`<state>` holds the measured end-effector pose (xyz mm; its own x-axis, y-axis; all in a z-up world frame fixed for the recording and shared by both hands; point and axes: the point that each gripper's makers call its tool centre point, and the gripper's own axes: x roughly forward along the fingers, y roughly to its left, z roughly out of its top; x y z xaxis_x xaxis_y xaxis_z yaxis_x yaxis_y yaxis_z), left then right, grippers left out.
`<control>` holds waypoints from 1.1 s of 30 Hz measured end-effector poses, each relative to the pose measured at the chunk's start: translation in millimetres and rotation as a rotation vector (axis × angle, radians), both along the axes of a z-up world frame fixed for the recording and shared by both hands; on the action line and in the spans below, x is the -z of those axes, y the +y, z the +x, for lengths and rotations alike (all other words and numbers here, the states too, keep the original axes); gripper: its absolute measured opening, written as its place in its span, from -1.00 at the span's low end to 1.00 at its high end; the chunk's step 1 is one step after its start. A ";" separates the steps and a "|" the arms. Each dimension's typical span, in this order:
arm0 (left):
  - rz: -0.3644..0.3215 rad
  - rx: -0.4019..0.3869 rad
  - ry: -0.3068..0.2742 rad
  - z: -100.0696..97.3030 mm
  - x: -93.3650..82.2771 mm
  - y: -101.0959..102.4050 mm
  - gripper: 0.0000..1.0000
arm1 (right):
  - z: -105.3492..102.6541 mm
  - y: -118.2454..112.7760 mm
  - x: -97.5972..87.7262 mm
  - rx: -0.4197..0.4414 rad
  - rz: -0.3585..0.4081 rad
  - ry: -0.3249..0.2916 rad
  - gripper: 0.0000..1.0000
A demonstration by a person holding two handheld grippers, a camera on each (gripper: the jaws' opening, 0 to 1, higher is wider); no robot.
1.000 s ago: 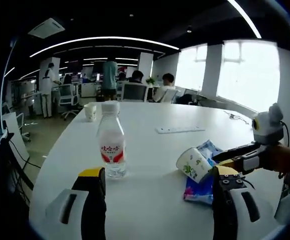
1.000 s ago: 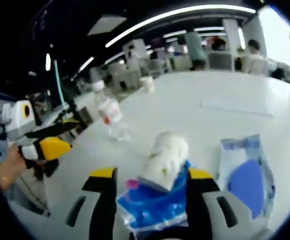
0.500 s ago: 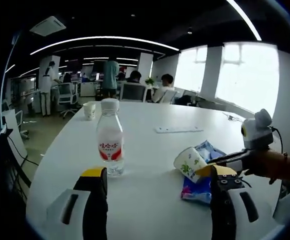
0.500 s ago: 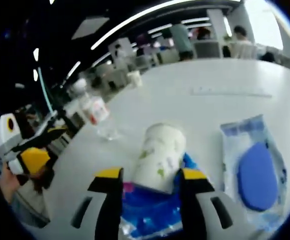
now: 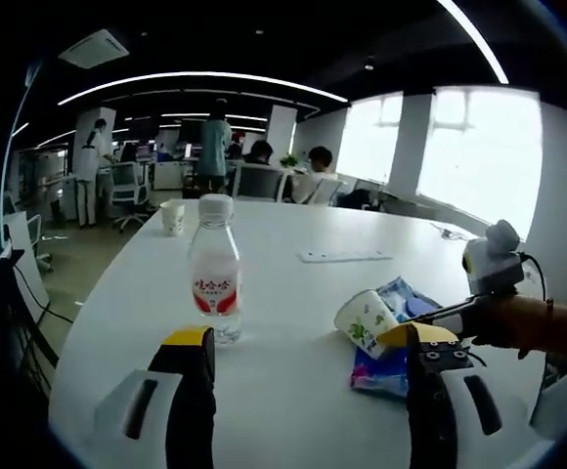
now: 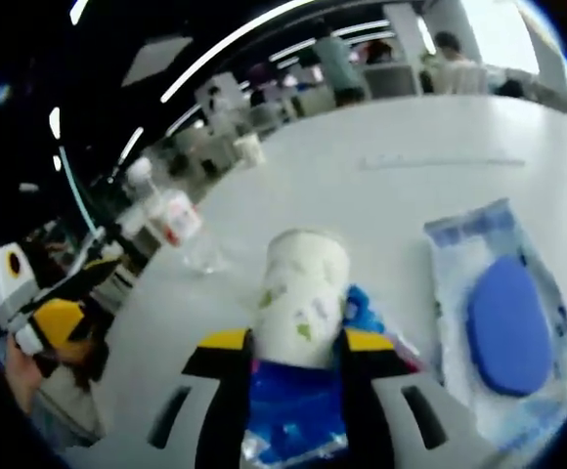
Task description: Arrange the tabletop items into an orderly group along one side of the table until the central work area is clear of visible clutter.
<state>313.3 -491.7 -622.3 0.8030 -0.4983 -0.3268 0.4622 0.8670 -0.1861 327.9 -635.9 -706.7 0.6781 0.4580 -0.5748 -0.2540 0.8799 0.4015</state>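
Jaws of the right gripper (image 6: 293,366) now clamp the paper cup (image 6: 303,293), which has tipped from lying slanted a second ago to nearly upright over the blue packet (image 6: 293,430). That suggests the cup is coming off the desk (image 5: 293,293), ready to be carried to the side. Beside it lies the wipes pack (image 6: 503,337). Left gripper (image 5: 308,391) hangs open near the water bottle (image 5: 215,278), empty.
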 end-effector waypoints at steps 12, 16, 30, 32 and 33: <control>-0.142 0.000 0.012 -1.5 -14.0 -3.1 0.55 | -6.6 14.6 -24.5 -0.082 0.100 -0.099 -0.37; -0.169 0.025 0.023 -5.8 -17.5 -8.7 0.49 | -13.4 23.4 -40.8 -0.154 0.140 -0.178 -0.37; -0.342 0.093 0.049 -12.4 -37.4 -27.2 0.33 | -45.5 42.7 -95.1 -0.339 0.168 -0.403 -0.37; -0.361 0.112 0.047 -14.2 -40.5 -31.0 0.31 | -50.5 44.9 -105.1 -0.360 0.181 -0.430 -0.37; -0.378 0.129 0.042 -15.9 -44.2 -34.3 0.29 | -52.6 45.3 -111.2 -0.364 0.190 -0.447 -0.37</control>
